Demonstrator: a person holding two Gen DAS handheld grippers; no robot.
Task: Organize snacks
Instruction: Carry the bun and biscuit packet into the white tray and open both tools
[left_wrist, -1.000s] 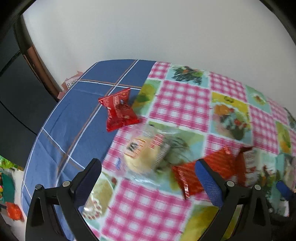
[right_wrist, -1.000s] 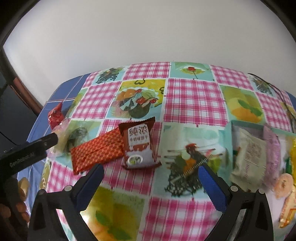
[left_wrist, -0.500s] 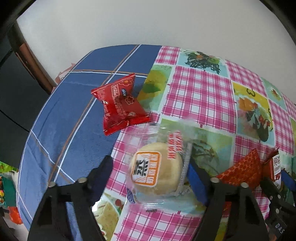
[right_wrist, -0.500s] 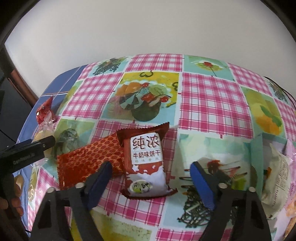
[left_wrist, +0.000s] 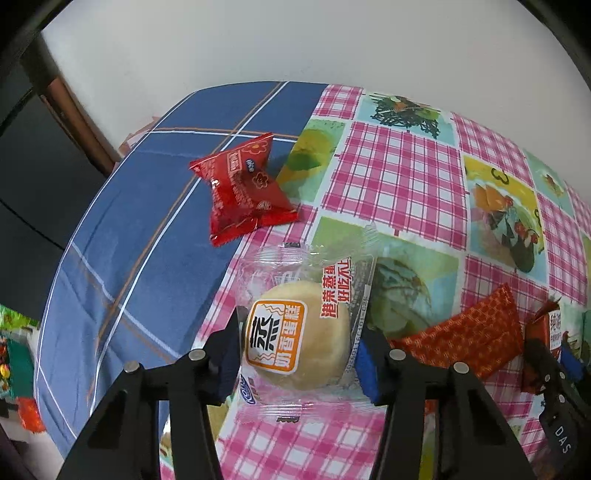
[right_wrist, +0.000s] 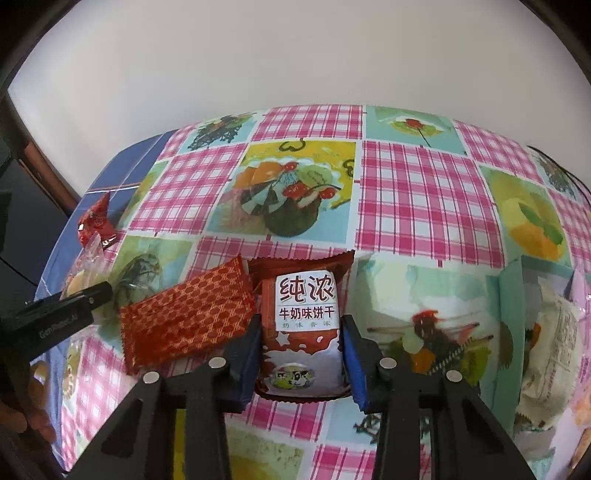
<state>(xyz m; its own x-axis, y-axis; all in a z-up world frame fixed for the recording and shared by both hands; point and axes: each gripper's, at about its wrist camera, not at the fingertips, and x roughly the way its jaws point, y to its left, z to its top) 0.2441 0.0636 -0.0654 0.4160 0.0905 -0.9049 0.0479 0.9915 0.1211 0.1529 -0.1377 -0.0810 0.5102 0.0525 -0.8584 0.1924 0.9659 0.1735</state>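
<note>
As both jaws have just been closing, I grip two snacks on the bench (right_wrist: 424, 192).
My left hand-held gripper (left_wrist: 295, 358) clamps the steamed cake (left_wrist: 299, 332); my right hand-held gripper (right_wrist: 301, 358) clamps the biscuit pack (right_wrist: 304, 321).

Plain white wall (left_wrist: 295, 40) behind the surface (right_wrist: 424, 192), which carries a pink-checked fruit-print cloth over a blue plaid cloth (left_wrist: 122, 236). Dark brown-edged furniture (left_wrist: 70, 103) stands at left. Even, diffuse light.

Right gripper (right_wrist: 301, 363) jaws just closed on biscuit packet (right_wrist: 303, 325) (both pads touching).
</note>
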